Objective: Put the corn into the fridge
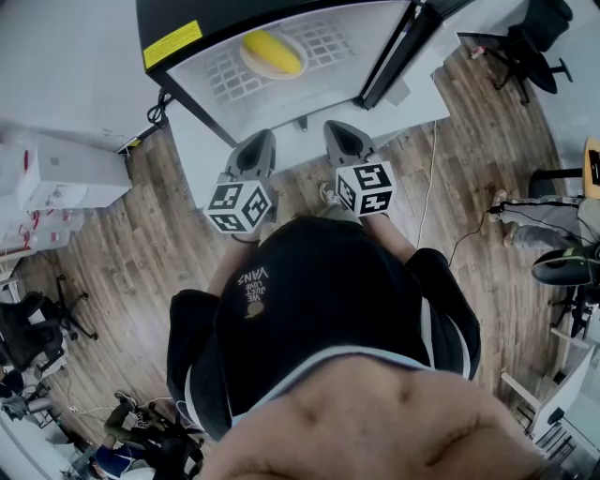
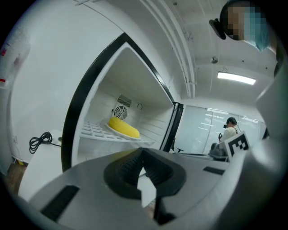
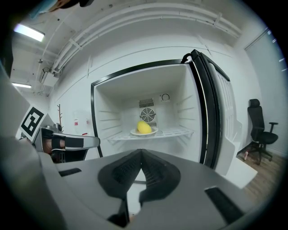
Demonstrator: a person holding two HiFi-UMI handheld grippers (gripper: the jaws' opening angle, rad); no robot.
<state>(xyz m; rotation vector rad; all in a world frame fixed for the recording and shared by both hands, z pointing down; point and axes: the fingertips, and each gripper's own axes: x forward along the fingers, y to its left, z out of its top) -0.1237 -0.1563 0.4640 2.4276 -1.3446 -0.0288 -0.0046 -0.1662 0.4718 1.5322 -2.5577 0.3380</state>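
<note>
Yellow corn (image 3: 143, 127) is seen on a plate (image 3: 154, 131) on the fridge shelf (image 3: 180, 133), straight ahead of both tongs and well apart. The left tongs (image 2: 143, 166) and right tongs (image 3: 140, 168) are pressed together, empty; the open door (image 3: 215, 112) is judged nearer the right.

Bright, ceiling strip light (image 2: 236, 78) overhead, heavy fisheye bending, dark corners

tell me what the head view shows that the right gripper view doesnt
Only the head view: the yellow label on top of the fridge and the person's black shirt. Only the right gripper view: the fan in the fridge's back wall and a ceiling light. Both: the corn on a plate on the open fridge's shelf.
</note>
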